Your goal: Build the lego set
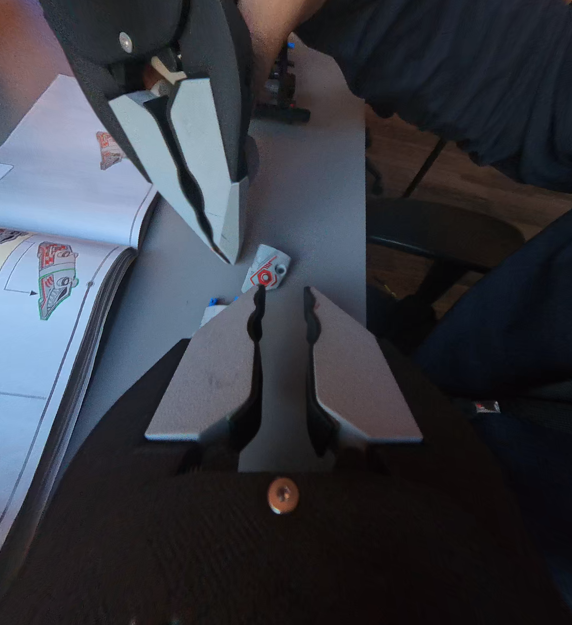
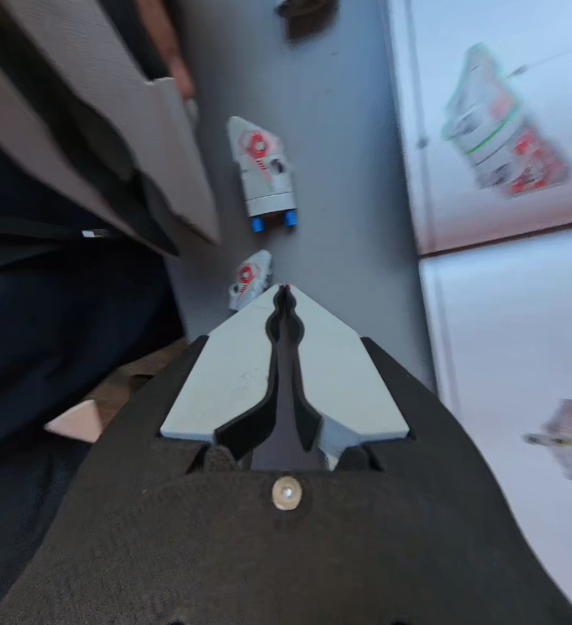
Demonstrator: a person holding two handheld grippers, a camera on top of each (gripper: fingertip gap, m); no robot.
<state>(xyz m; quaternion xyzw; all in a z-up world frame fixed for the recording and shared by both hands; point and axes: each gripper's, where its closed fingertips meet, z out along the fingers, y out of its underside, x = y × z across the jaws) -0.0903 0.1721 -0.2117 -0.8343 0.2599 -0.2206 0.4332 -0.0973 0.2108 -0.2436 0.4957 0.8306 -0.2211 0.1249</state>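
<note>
A small grey Lego panel with a red hexagon print (image 1: 267,273) lies on the grey table (image 1: 311,203). My left gripper (image 1: 283,288) is open and empty, its tips just short of this panel. My right gripper (image 1: 227,259) reaches in from above, shut and empty, with its tip beside the panel. In the right wrist view the panel (image 2: 250,279) lies just left of the shut right gripper (image 2: 286,286). A longer grey printed piece with two blue pins (image 2: 264,169) lies beyond it, next to the left gripper (image 2: 195,243). In the left wrist view this piece (image 1: 215,306) is mostly hidden under my left finger.
An open instruction booklet (image 1: 41,304) covers the table's left side; in the right wrist view it (image 2: 497,304) is on the right. A dark Lego assembly (image 1: 284,84) stands at the far end. The table edge (image 1: 365,236), a chair and a person's dark clothing are beyond. Across from one pair of fingers to the other is roughly 5 centimetres.
</note>
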